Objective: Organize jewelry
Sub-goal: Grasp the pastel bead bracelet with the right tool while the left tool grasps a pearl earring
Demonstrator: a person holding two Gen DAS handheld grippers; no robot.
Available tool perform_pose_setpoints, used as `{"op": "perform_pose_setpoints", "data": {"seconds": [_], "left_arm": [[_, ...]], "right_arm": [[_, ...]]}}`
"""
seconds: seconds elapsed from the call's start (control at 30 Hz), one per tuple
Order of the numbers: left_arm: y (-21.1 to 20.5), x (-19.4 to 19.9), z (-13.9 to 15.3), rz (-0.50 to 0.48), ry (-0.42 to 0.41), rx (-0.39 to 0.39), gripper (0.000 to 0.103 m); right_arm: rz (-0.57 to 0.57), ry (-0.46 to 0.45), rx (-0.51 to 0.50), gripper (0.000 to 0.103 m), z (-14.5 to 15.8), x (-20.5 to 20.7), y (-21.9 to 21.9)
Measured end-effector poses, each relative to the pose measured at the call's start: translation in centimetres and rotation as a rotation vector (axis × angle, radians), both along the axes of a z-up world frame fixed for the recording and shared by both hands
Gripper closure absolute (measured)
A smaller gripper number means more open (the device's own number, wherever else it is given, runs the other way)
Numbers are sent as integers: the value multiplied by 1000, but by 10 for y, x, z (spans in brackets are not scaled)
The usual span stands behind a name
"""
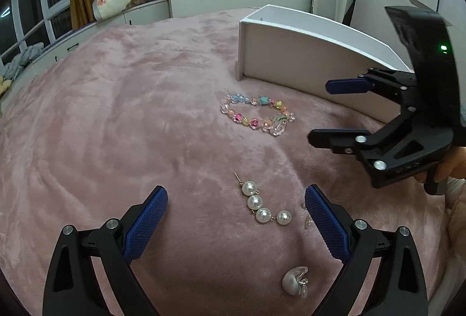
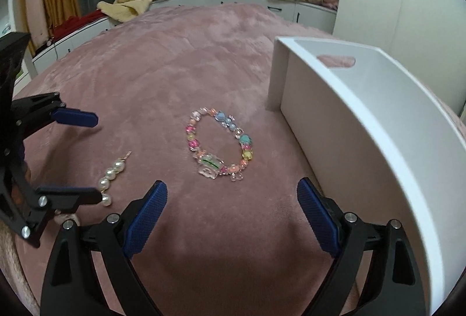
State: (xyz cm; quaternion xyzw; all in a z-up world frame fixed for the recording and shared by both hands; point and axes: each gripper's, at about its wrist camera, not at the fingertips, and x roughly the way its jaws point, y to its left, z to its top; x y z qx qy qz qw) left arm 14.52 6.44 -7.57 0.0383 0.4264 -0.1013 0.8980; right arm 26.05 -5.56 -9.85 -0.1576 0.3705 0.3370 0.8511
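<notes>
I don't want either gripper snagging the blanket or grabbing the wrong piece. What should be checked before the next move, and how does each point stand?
1. Left gripper open and empty: ok.
2. Right gripper open and empty: ok.
3. Pearl earring lies free on the pink blanket, ahead between the left fingers: ok.
4. Bead bracelet lies flat, apart from the white box, ahead of the right gripper: ok.
5. Box open at the top: ok; its inside is mostly out of view: cannot tell.
6. Small clear piece is half hidden behind the left gripper's finger: cannot tell what it is.
</notes>
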Motion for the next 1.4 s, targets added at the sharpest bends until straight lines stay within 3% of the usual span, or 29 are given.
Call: {"op": "perform_pose_setpoints", "data": {"seconds": [0.2, 0.33, 0.63, 0.73, 0.87, 1.0, 1.17, 1.33, 1.4], "left_arm": [[4, 5, -10, 1, 57, -45, 9], [6, 6, -12, 7, 58, -40, 21], [9, 8, -19, 19, 72, -16, 34], [10, 7, -19, 27, 68, -13, 39], [11, 7, -20, 33, 62, -10, 42], [13, 6, -21, 34, 56, -4, 48], [27, 8, -20, 63, 58, -61, 67], [41, 11, -22, 100, 70, -122, 85], [42, 10, -22, 104, 71, -127, 87]], "right_arm": [[-13, 30, -31, 21, -15, 12, 11], [-34, 46, -51, 23, -26, 17, 17], [-66, 81, -26, 27, -32, 29, 16], [-66, 87, -19, 35, -31, 30, 16], [-45, 89, -12, 59, -29, 31, 18], [-39, 105, 3, 65, -29, 35, 16], [-48, 141, 44, 92, -24, 36, 8], [-30, 138, 39, 93, -20, 32, 7], [-20, 133, 39, 93, -17, 30, 6]]}}
